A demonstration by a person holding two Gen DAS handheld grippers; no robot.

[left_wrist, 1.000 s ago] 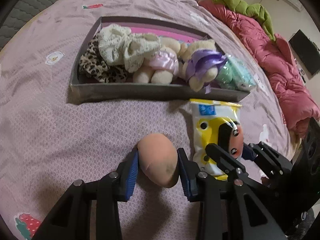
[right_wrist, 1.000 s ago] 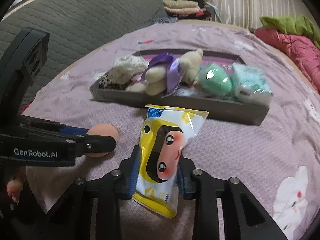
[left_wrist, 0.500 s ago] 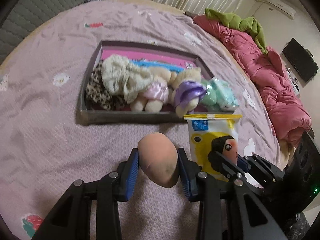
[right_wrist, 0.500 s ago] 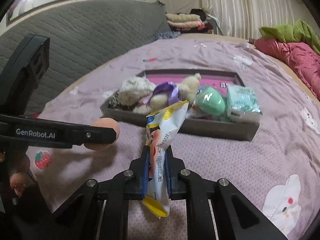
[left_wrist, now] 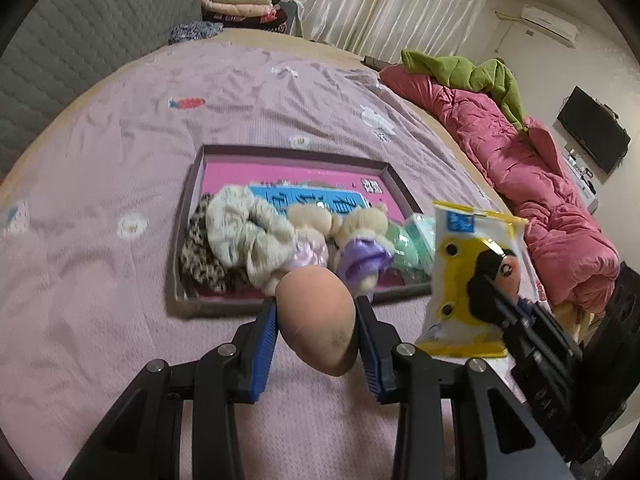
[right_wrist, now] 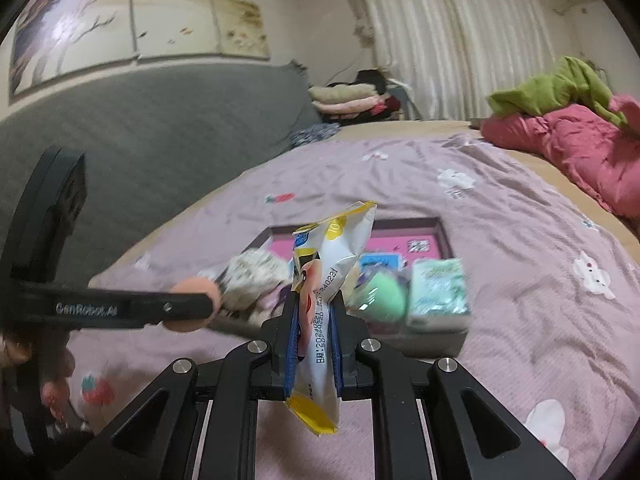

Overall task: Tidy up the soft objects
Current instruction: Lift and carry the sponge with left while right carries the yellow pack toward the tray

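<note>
sponge (left_wrist: 316, 316) squashes in our left claw (left_wrist: 317, 322), right claw (right_wrist: 313, 334) pinching crinkly packet (right_wrist: 328, 280) (slippery, grip mid-body).

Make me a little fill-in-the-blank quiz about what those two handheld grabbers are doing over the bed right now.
1. The left gripper is shut on a peach-coloured ____-shaped sponge.
2. The right gripper is shut on a yellow and white ____.
3. Both items are held in the air near a shallow ____ that already holds plush toys.
4. That container lies on a ____ bedsheet.

Missing words: egg; packet; tray; purple
</note>
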